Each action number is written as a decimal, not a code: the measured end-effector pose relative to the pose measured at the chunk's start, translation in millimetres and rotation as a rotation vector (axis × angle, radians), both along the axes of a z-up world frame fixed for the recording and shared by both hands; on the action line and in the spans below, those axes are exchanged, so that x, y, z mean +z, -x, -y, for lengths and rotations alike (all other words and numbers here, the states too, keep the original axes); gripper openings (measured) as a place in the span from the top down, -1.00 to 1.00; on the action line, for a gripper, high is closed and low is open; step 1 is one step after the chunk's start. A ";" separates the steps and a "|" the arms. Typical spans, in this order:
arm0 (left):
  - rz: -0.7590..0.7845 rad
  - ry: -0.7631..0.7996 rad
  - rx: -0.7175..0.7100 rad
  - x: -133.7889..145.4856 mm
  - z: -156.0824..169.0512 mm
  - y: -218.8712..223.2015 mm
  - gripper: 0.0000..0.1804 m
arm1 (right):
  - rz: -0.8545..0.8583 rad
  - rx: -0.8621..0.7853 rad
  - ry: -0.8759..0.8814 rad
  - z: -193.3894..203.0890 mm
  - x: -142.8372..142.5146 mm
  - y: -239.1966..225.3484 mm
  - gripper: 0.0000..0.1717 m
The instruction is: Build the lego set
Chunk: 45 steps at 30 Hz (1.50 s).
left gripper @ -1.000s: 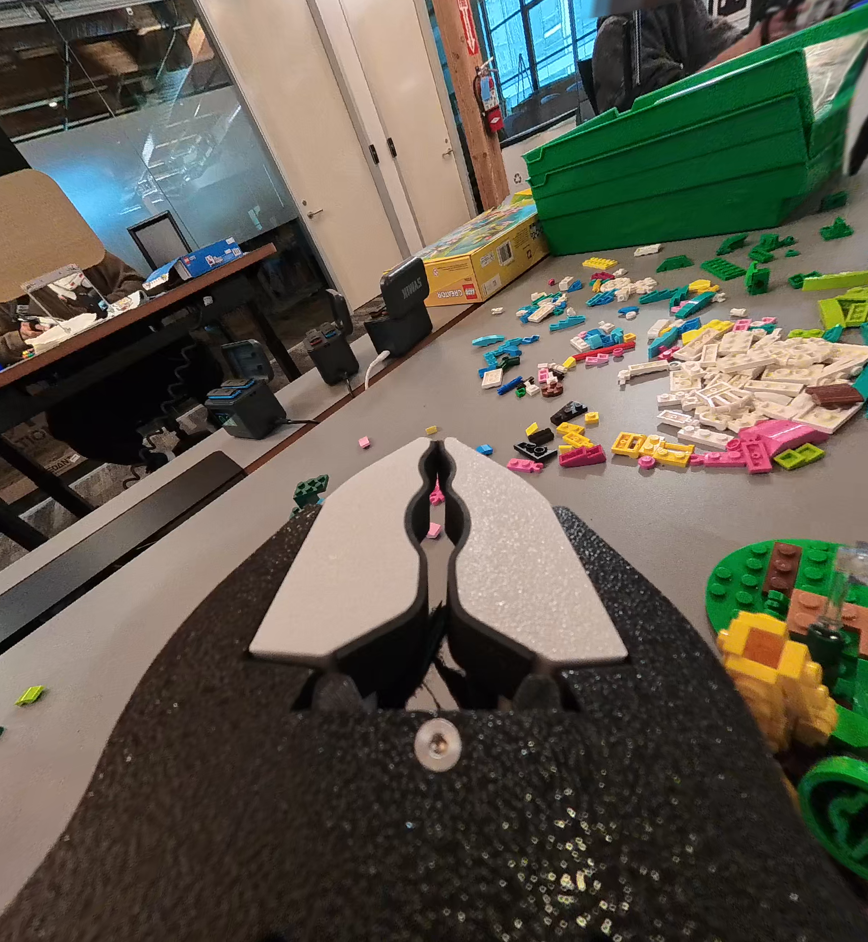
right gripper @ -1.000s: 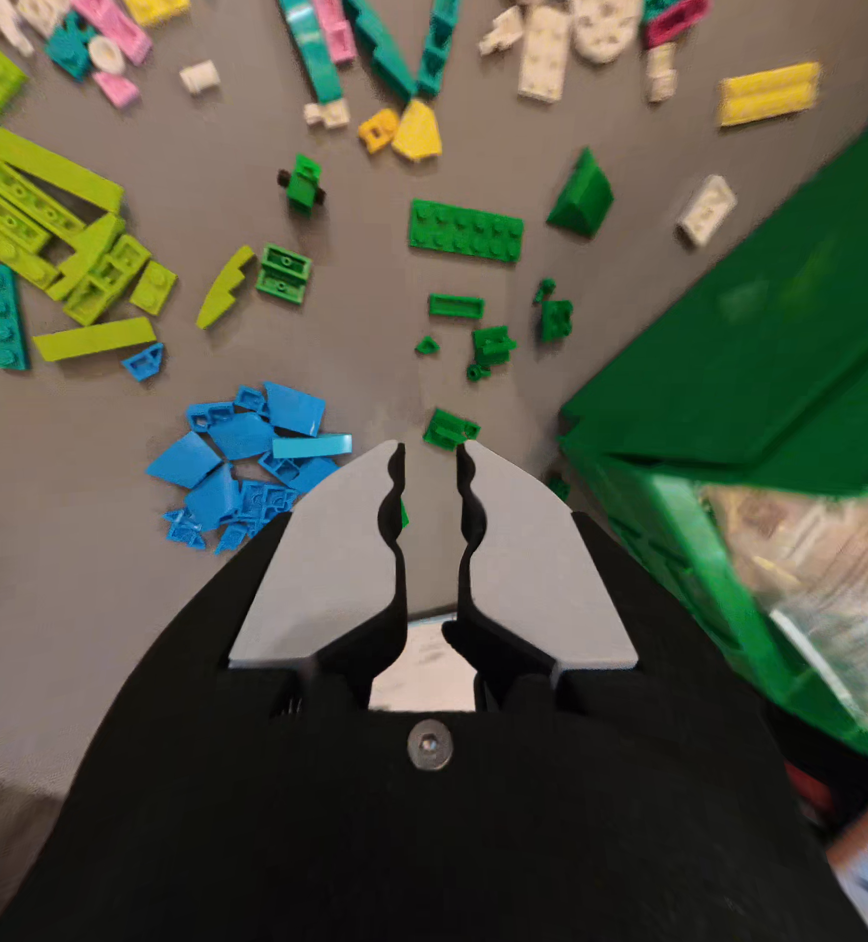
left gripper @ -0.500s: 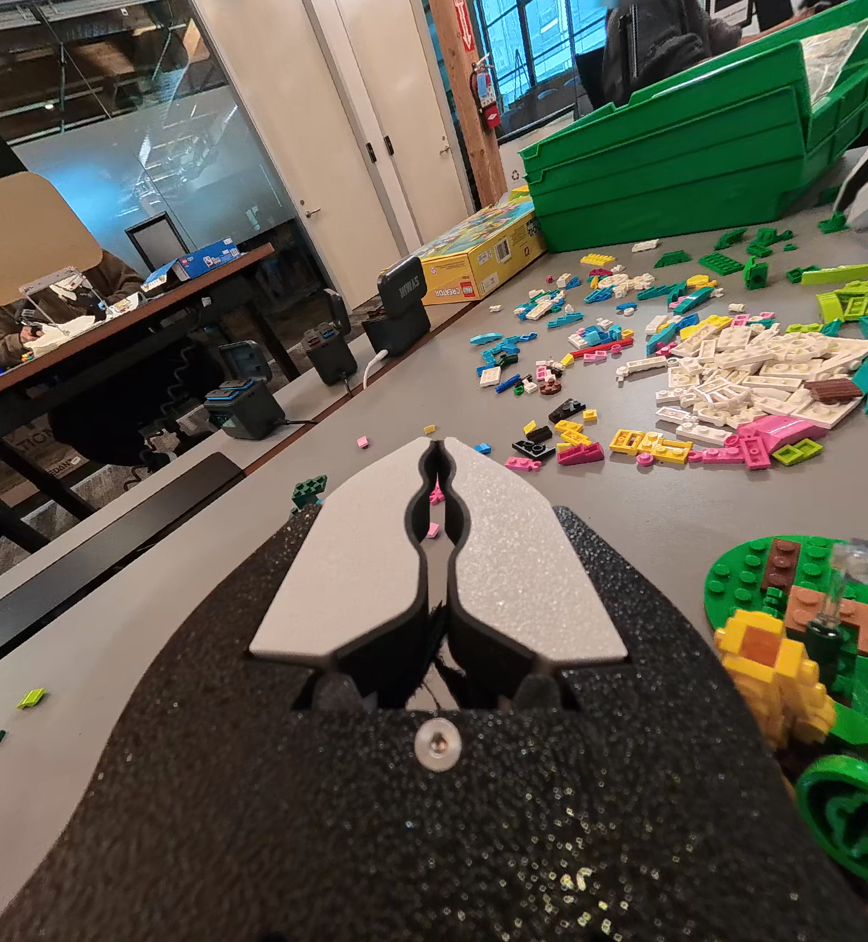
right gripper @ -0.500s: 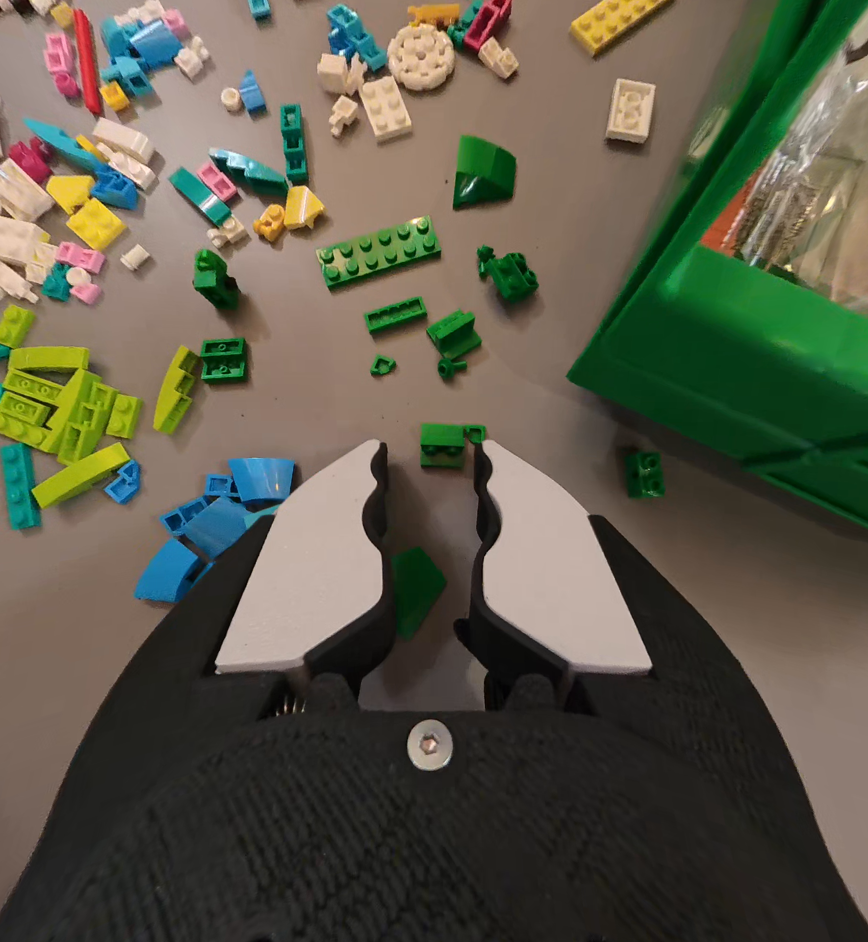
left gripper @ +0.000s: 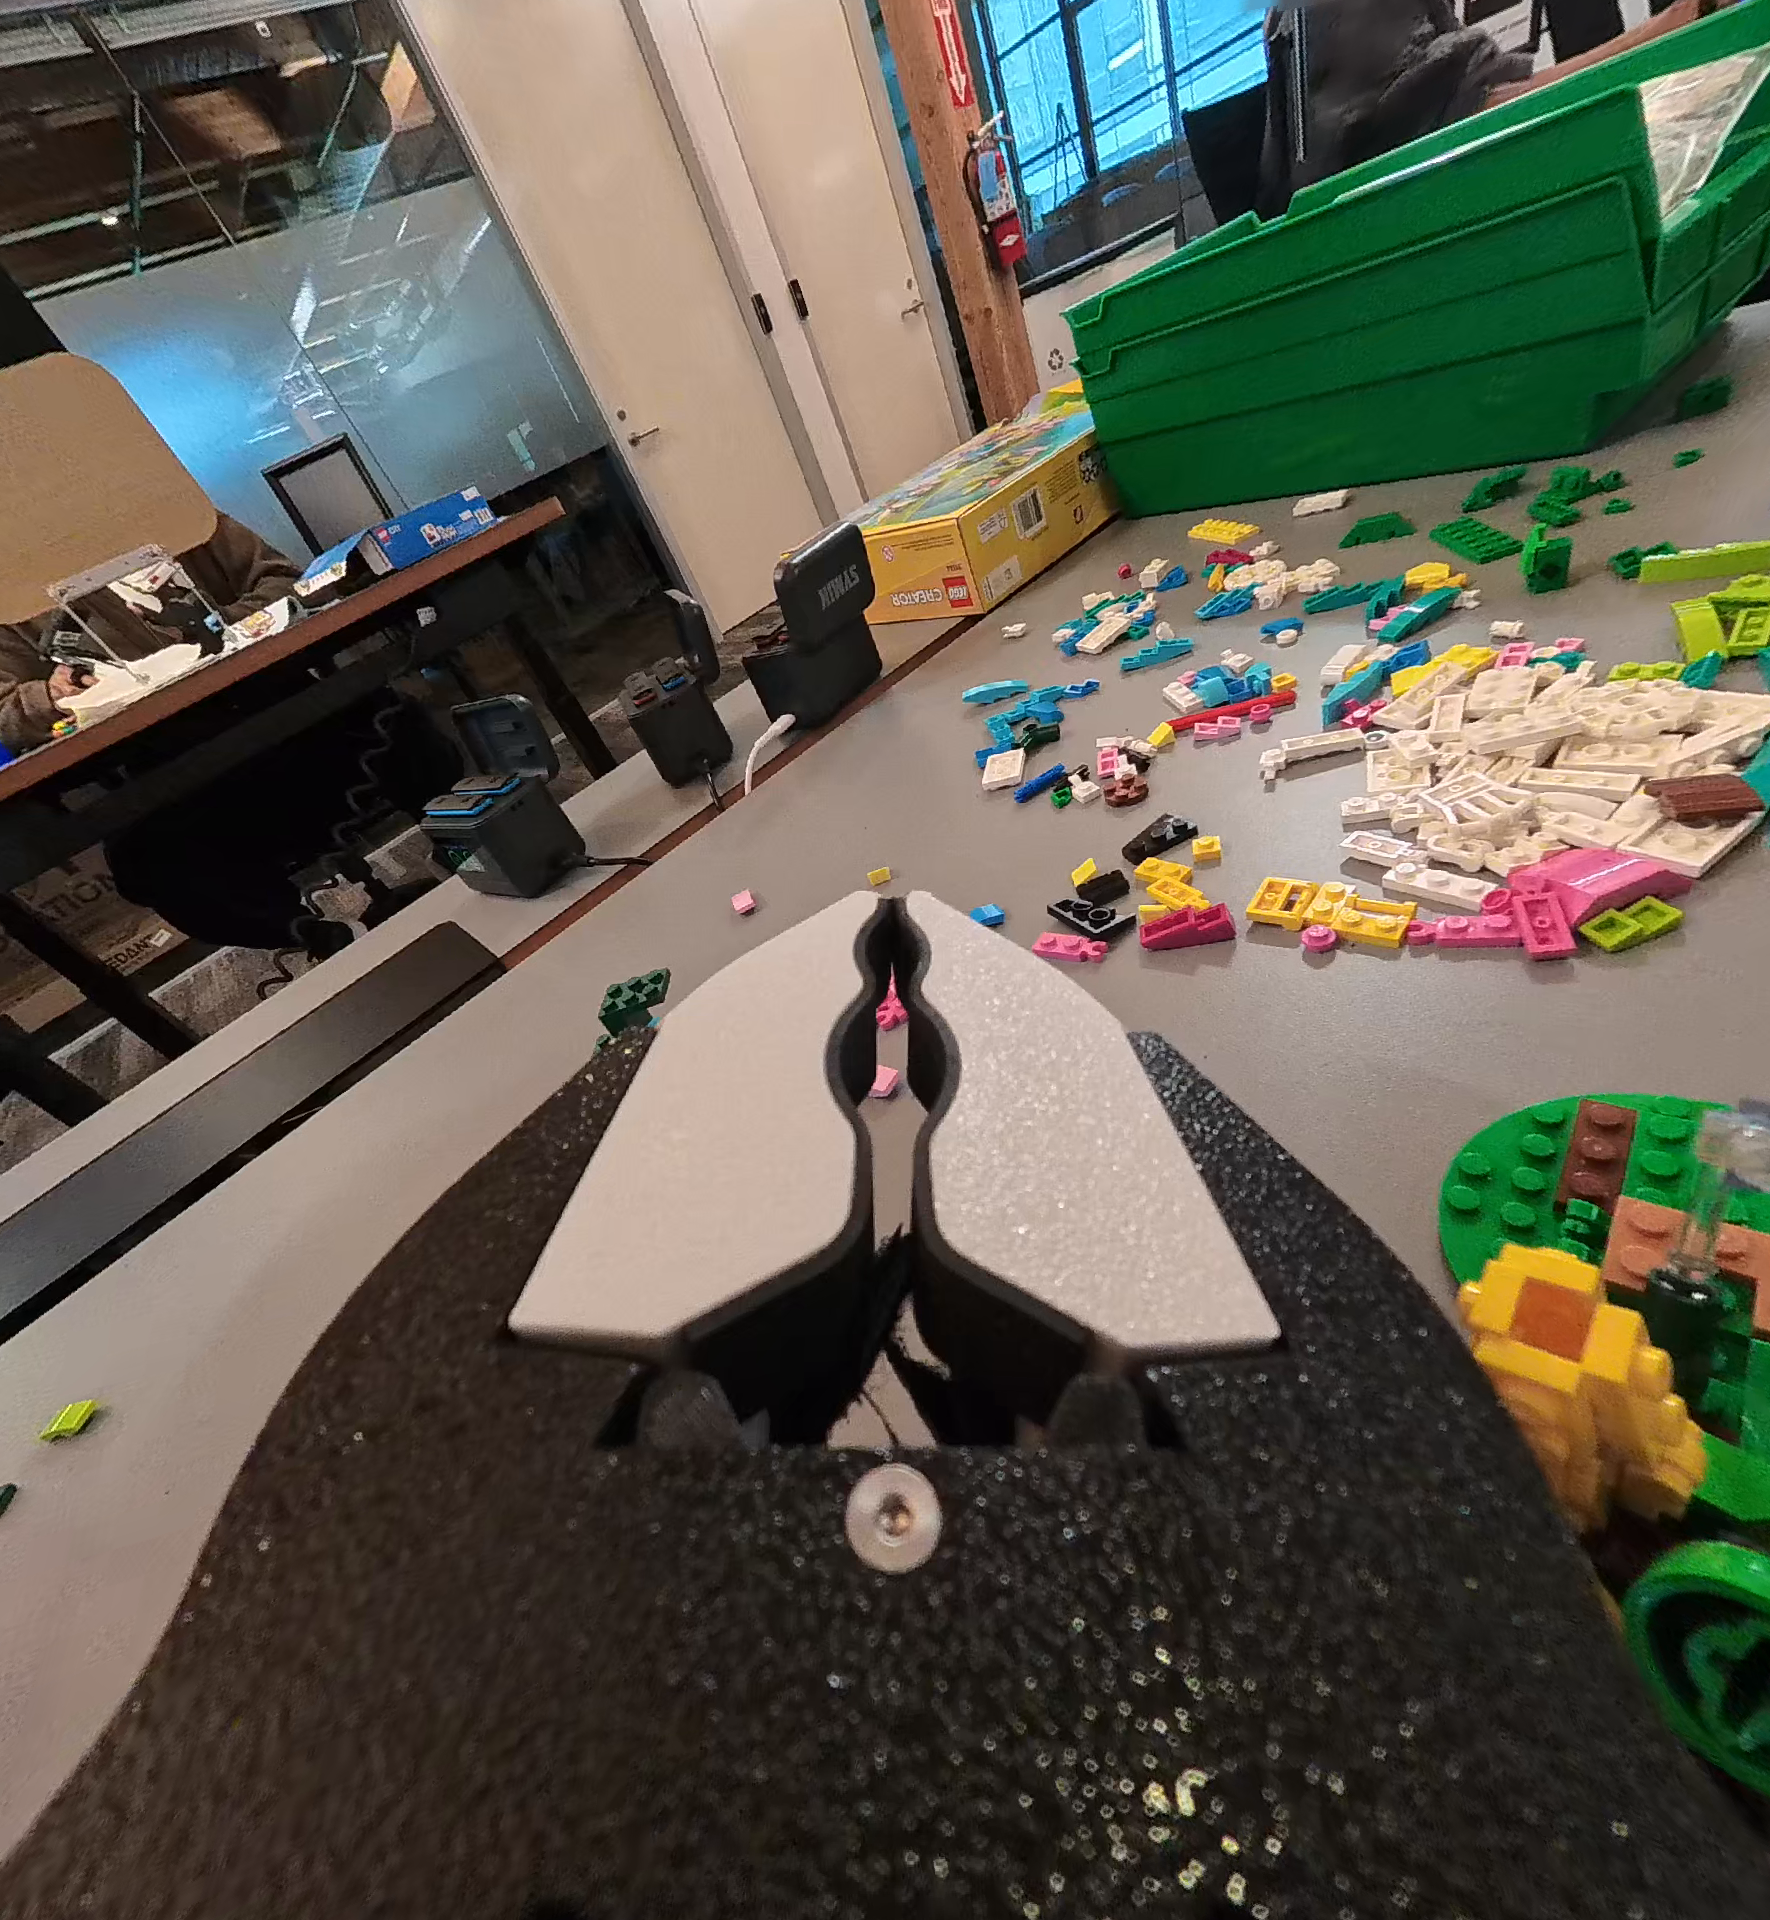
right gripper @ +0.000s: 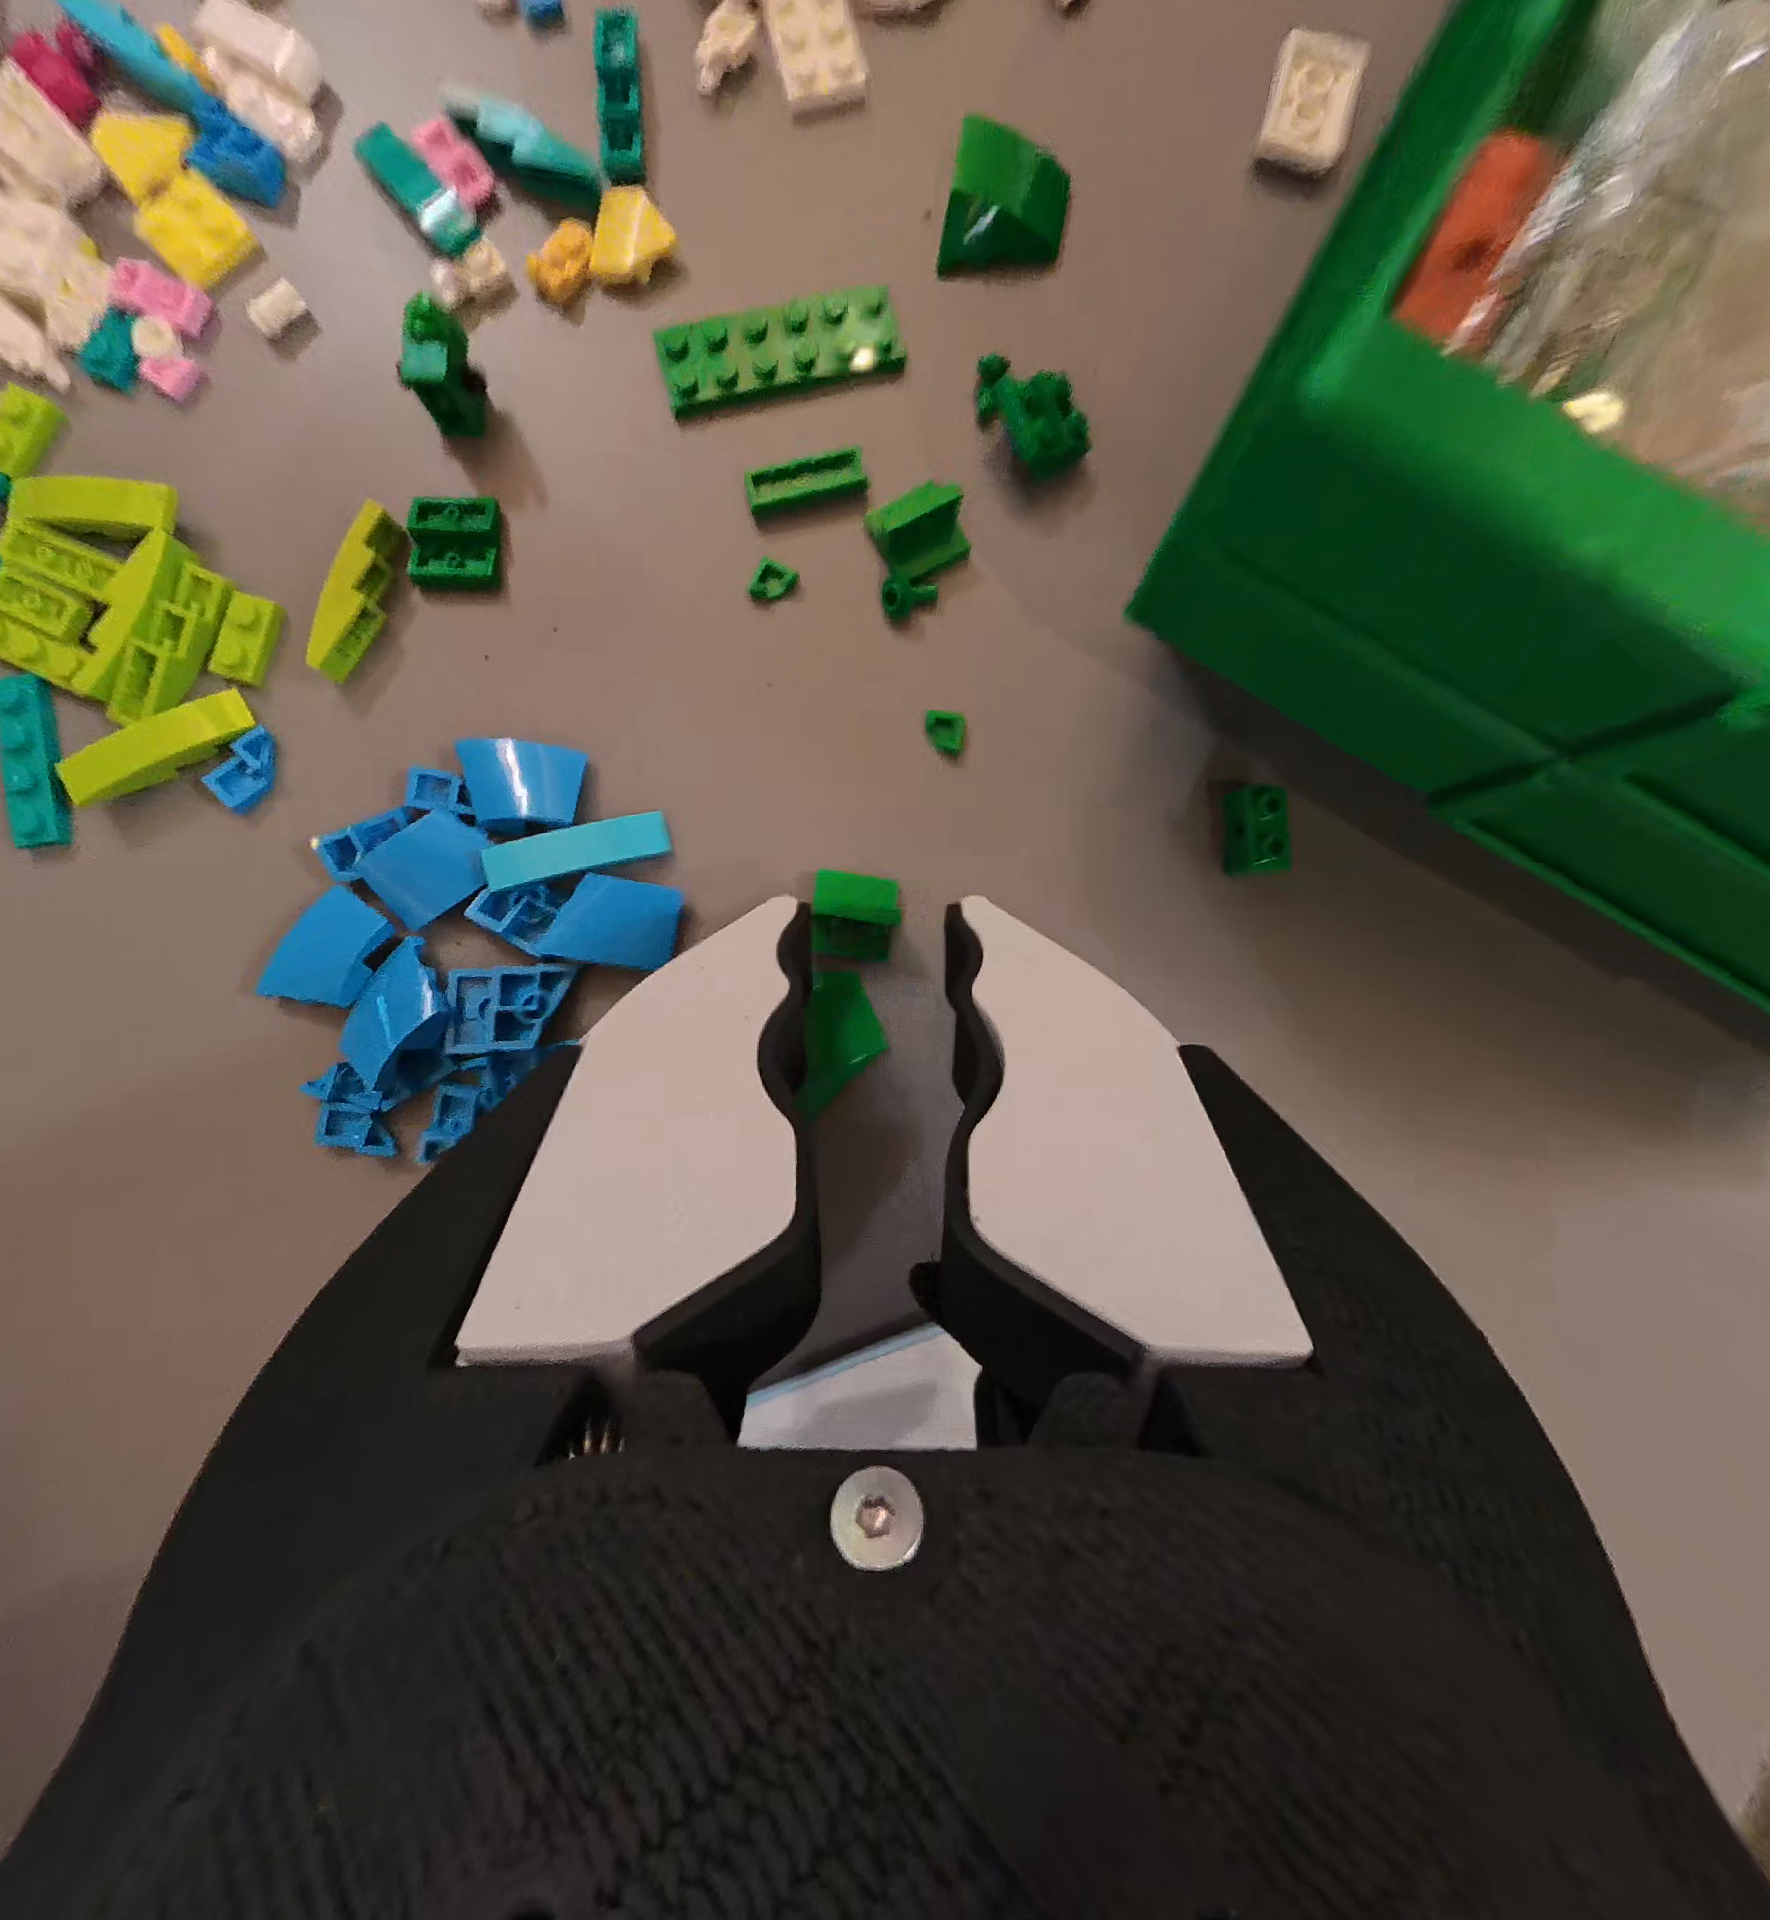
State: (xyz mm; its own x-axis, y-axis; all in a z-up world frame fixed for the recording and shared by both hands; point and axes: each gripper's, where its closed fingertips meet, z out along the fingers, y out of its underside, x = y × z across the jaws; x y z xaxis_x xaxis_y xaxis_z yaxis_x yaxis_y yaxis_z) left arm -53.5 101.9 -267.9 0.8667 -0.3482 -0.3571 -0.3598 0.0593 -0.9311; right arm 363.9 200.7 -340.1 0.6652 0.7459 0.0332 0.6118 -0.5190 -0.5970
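Note:
My right gripper (right gripper: pixel 873 914) hangs over the grey table with its jaws open. A small green brick (right gripper: pixel 853 914) stands between the fingertips, close against the left finger (right gripper: pixel 756 956), with a clear gap to the right finger (right gripper: pixel 1006 966). A flat green wedge piece (right gripper: pixel 839 1039) lies on the table farther back between the fingers. My left gripper (left gripper: pixel 893 906) is shut with nothing in it, low over the table; small pink bits (left gripper: pixel 886 1081) on the table show through its gaps.
Stacked green bins (right gripper: pixel 1483 582) stand at the right and also show in the left wrist view (left gripper: pixel 1432 343). There are a blue pile (right gripper: pixel 465 935), lime pieces (right gripper: pixel 122 613), a green plate (right gripper: pixel 777 348), a white pile (left gripper: pixel 1546 758), a partly built model (left gripper: pixel 1639 1247) and a yellow box (left gripper: pixel 985 520). One gripper's finger ends stand about 45 cm off the other's.
My right gripper has shifted over the green pieces; its jaws widened, then narrowed, and the small green brick now stands between the fingertips. The left gripper has stayed shut and still.

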 end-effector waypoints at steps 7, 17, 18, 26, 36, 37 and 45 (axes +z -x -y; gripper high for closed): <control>0.000 0.000 0.000 0.1 0.2 0.4 1.00 | -0.035 -0.163 -0.011 -53.5 0.3 -36.8 0.69; 0.003 -0.001 0.000 0.4 0.3 1.0 1.00 | -0.107 -0.164 0.014 -52.7 -4.7 -34.3 0.92; 0.004 -0.001 0.000 0.5 0.2 1.1 1.00 | -0.123 -0.152 0.013 -47.2 -1.8 -31.8 0.92; 0.003 -0.001 0.000 0.4 0.3 1.0 1.00 | -0.015 0.022 0.056 12.5 -5.9 -22.1 0.92; 0.007 -0.003 0.003 0.9 0.1 1.5 1.00 | -0.175 0.141 -0.064 11.9 30.2 61.5 0.69; 0.004 -0.002 0.001 0.7 0.1 1.1 1.00 | -0.168 0.157 -0.065 10.7 28.7 74.6 0.70; 0.008 -0.002 -0.001 0.9 0.3 0.9 1.00 | -0.128 0.226 -0.014 -2.8 2.2 131.0 0.71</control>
State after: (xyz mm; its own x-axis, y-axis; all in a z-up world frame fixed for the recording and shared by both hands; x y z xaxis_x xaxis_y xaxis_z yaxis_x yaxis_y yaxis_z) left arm -54.4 101.5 -267.0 0.8690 -0.3486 -0.3512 -0.3525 0.0621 -0.9338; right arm 232.9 203.5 -337.9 0.4810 0.8762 -0.0288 0.6305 -0.3686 -0.6831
